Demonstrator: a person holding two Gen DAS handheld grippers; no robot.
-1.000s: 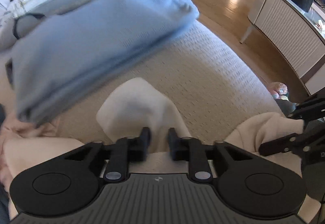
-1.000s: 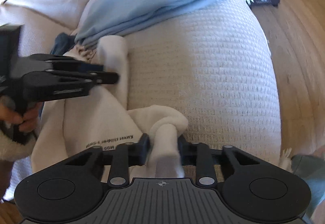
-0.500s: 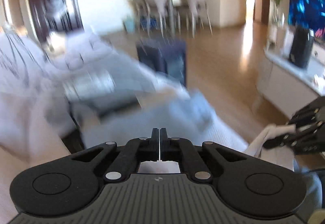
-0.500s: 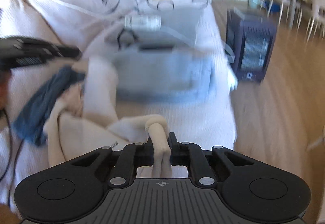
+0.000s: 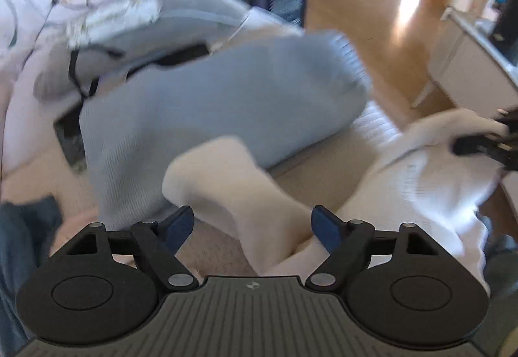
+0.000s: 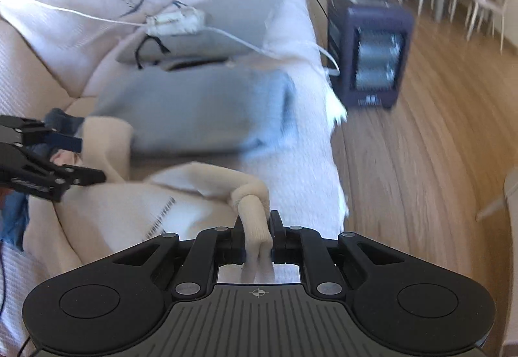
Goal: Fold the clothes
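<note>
A cream garment (image 5: pixel 421 182) lies crumpled on the white sofa (image 6: pixel 310 159). One cream end (image 5: pixel 233 182) lies between the wide-open jaws of my left gripper (image 5: pixel 252 222), which grips nothing. My right gripper (image 6: pixel 257 224) is shut on a rolled cream edge of the garment (image 6: pixel 254 208). In the right wrist view the left gripper (image 6: pixel 84 159) shows open beside another cream end (image 6: pixel 110 143). In the left wrist view the right gripper (image 5: pixel 479 143) shows at the far right, on the cream cloth.
A folded light-blue garment (image 6: pixel 197 107) lies just behind the cream one, also in the left wrist view (image 5: pixel 213 111). Dark blue cloth (image 6: pixel 13 214) lies at the left. Grey cushion (image 6: pixel 220 23) with cables behind. A dark heater (image 6: pixel 369 56) stands on the wood floor (image 6: pixel 421 162).
My left gripper was shut half a second ago and pointed up at the room; now it is wide open and low over the cream cloth. The right gripper keeps its hold.
</note>
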